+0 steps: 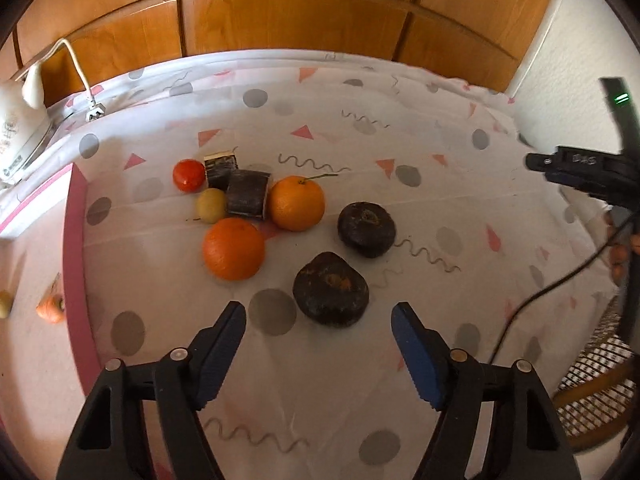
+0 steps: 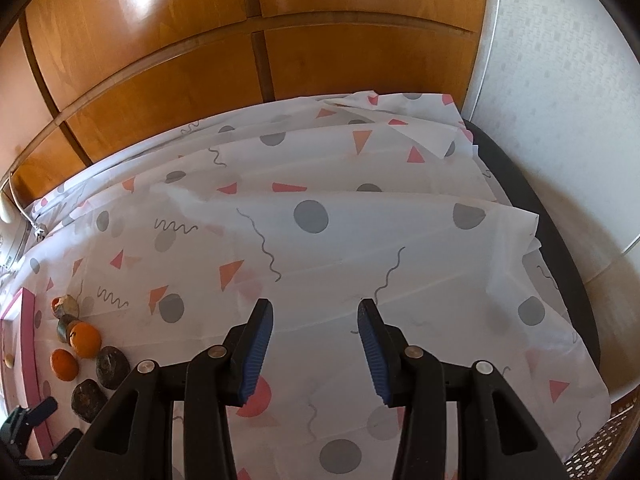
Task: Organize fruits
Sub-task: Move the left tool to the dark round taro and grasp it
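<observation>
Though the fruits were meant to be sorted, most lay loose in one cluster on the patterned cloth (image 1: pixel 400 140) over the tabletop. Nearest the left tongs (image 1: pixel 319 318) sat a dark, shrivelled fruit (image 1: pixel 331 289), just ahead of the tips and slightly right of centre, not touched. A second dark fruit (image 1: pixel 367 229) lay near it, farther off. Left of these: a large orange (image 1: pixel 233 248), a stemmed orange (image 1: pixel 296 202), a small yellowish fruit (image 1: pixel 211 205) and a red fruit (image 1: pixel 189 175), crowded about two dark rolled items (image 1: pixel 236 184) I could not identify. The stemmed orange touched one roll.

Beyond a pink border (image 1: pixel 74 248) at the left edge lay two more pieces: an orange bit (image 1: pixel 51 307) and a pale one (image 1: pixel 5 303). Whether that was the sorted side, I could not tell.

Left tongs: spread, nothing between the pads, pointed down at the near dark fruit. Right tongs (image 2: pixel 316 318): partly spread, empty, hanging over bare cloth well apart from the cluster, which showed only at the far left of that view.

Judgement: early going. No clear grouping by kind visible; six fruits apparently left to place. Near dark fruit looked the likely next pick. It seemed soft and wrinkled, so a hard squeeze might bruise it or make it roll.
</observation>
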Available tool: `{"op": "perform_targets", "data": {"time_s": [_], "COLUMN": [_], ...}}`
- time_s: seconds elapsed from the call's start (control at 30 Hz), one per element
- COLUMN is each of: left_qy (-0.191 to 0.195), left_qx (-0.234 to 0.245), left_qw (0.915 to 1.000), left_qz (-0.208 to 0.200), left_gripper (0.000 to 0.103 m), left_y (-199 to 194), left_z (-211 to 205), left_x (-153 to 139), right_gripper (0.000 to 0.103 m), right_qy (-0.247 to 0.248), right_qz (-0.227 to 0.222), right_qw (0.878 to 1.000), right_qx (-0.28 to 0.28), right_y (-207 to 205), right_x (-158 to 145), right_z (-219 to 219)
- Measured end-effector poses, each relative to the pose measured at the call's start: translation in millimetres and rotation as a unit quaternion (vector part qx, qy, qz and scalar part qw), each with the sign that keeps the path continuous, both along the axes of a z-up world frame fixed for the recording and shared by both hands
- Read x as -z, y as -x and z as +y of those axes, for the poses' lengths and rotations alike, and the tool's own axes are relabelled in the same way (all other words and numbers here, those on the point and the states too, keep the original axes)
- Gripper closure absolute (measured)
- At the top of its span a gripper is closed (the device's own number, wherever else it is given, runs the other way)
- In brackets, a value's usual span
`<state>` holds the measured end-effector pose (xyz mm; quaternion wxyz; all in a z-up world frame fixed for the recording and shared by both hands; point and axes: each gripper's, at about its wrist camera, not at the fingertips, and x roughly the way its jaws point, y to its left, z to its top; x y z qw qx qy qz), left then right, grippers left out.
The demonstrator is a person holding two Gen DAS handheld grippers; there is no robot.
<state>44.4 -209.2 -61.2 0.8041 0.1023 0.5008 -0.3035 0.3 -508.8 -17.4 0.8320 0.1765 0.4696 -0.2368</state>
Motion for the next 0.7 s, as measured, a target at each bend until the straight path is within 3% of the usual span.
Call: {"op": "perform_targets", "data": {"time_s": [0.17, 0.2, 0.23, 0.27, 0.33, 0.47, 0.7], "left_qy": [-0.015, -0.017, -0.025, -0.031, -0.026, -0.007, 0.01], "left_qx": [0.002, 0.004, 0.006, 0.004, 0.013, 0.008, -0.041], "left_qw": [0.9999, 0.9998, 0.9996, 0.9995, 0.9996, 0.9999, 0.9991], "left_qz": [-0.001, 0.002, 0.008, 0.004, -0.007, 0.009, 0.012], "left_gripper": [0.033, 0.036, 0.05, 0.055, 0.055, 0.055, 0.055], "left_y": [-8.2, -9.1, -10.3, -10.5, -5.4, -1.5, -1.4], "left_z": [-23.7, -25.4, -28.0, -29.2, -25.7, -2.0, 46.9], "left_x": [14.4, 17.5, 24.0, 26.7, 24.0, 19.2, 10.6], "right_gripper": [0.058, 0.058, 0.058, 0.058, 0.058, 0.058, 0.058], "right_qy": [-0.011, -0.012, -0.011, -0.01, -0.009, -0.007, 0.0], "right_qz": [0.005, 0.006, 0.007, 0.008, 0.009, 0.011, 0.021], "right_qw": [1.0, 1.0, 1.0, 1.0, 1.0, 1.0, 0.999], "right_qx": [0.004, 0.002, 0.001, 0.0, -0.004, -0.01, -0.037], "right_y": [-0.7, -1.3, -2.1, -2.5, -3.5, -5.5, -9.8], "right_x": [3.3, 3.7, 3.9, 4.4, 5.2, 6.1, 9.2], "right_z": [-3.2, -2.6, -2.0, -1.3, -0.6, 0.4, 10.9]}}
